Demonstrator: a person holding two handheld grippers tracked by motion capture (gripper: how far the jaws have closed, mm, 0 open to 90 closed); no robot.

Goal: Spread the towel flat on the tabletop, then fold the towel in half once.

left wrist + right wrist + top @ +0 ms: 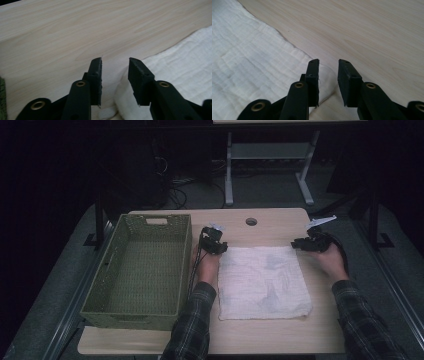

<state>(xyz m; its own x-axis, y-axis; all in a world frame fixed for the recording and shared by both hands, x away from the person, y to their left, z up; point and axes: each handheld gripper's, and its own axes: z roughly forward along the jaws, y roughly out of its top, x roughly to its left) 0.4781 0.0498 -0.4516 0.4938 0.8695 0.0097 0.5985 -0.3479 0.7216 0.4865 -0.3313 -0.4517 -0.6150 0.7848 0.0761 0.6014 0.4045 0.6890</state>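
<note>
We note a green woven basket (142, 270) at 9 o'clock on the surface (260, 340). The white cloth (262, 282) lies flat at centre. Left gripper (214, 241) sits at the cloth's 11 o'clock corner, jaws parted, astride the corner. Right gripper (306, 243) sits at the 1 o'clock corner, jaws likewise parted.

Lab — cables (175, 195), rig frame (230, 170)

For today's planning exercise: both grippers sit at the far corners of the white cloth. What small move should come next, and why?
Probably close both jaws. The left gripper and right gripper stand open, each with a far corner of the cloth between or just beneath its jaws, not yet pinched.
</note>
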